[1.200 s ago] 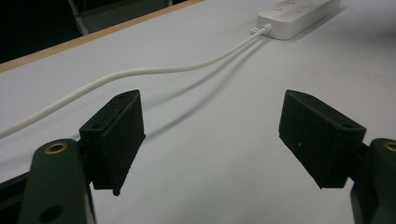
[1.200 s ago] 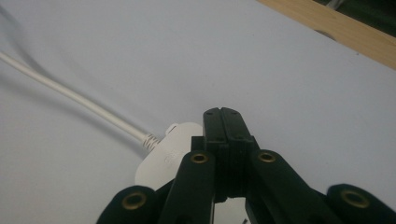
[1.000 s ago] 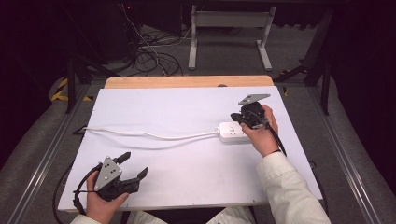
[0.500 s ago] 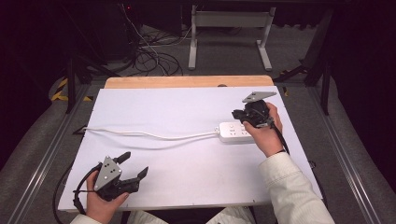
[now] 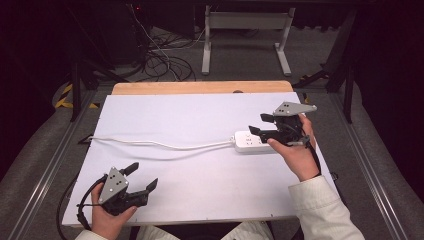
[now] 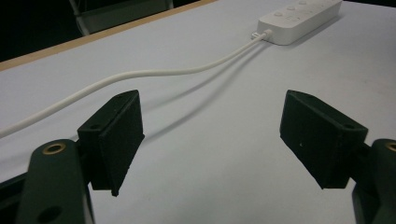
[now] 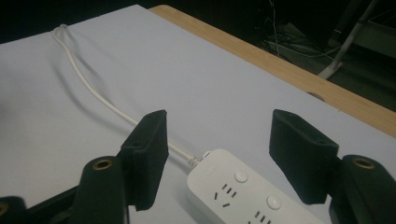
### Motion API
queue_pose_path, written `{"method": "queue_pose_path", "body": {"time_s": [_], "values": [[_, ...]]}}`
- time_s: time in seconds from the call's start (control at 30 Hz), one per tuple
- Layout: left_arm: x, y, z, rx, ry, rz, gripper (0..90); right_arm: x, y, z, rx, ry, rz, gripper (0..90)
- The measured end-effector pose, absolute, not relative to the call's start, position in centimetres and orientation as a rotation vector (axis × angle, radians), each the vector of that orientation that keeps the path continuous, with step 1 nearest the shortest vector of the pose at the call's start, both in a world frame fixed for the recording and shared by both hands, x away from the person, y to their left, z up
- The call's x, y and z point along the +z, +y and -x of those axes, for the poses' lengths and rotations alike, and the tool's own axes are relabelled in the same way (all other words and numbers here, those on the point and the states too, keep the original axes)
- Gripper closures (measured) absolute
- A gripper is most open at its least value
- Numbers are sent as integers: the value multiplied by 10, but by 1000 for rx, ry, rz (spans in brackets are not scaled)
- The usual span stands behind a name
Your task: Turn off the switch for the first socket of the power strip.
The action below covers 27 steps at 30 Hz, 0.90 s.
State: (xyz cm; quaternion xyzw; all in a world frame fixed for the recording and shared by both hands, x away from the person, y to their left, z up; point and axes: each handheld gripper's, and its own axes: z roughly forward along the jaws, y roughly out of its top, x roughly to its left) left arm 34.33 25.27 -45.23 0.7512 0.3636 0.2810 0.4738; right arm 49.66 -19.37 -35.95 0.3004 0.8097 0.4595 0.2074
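I'm holding the right gripper [image 5: 263, 125] just above the power strip [image 5: 255, 142], which is lying on the white table cover [image 5: 200, 120] at the right side, w/ its white cable [image 5: 160, 145] running off leftward toward the table's left edge. In the right gripper view the jaws are standing wide apart, nothing between them but air, and the strip [image 7: 243, 191] is sitting below and between them, its cable end pointing away from me along the jaw line. So the strip's long axis is running roughly along the gripper's reach, not across it; the jaws are straddling its narrow width. That's the relation I'm betting the next move on: dropping straight down should put the pads on the two long sides, I think.

The left gripper [image 5: 141, 177] is sitting near the front left corner, well apart from the strip, jaws also spread open and empty. In its own view the strip [image 6: 299, 16] is far off at top right w/ the cable [image 6: 140, 77] curving across in front. The right hand is clearly the nearer one, so I'm leaving the left idle.

Markings: no brand or text readable. I'm only making out round buttons and socket slots on the strip's top face.
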Motion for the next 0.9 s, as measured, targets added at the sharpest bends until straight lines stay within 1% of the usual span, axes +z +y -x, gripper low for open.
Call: {"method": "queue_pose_path", "body": {"time_s": [0.07, 0.23, 0.37, 0.43, 0.57, 0.63, 0.8, 0.9], "values": [[-452, 253, -343, 691, 887, -1841, 216, -358, -196, -492, 1291, 2256, -823, 351], [-452, 253, -344, 685, 887, -1842, 216, -356, -199, -481, 1303, 2269, -805, 333], [-452, 253, -343, 682, 888, -1842, 216, -356, -201, -475, 1309, 2282, -802, 299], [-452, 253, -343, 670, 897, -1836, 217, -357, -204, -471, 1324, 2296, -797, 267], [-451, 254, -342, 656, 900, -1837, 223, -364, -208, -460, 1349, 2311, -787, 251], [-450, 255, -342, 652, 896, -1839, 223, -373, -214, -450, 1367, 2318, -791, 222], [-449, 255, -340, 648, 888, -1834, 222, -387, -224, -437, 1447, 2315, -791, 192], [-449, 255, -340, 650, 873, -1840, 219, -396, -227, -431, 1472, 2318, -768, 186]]}}
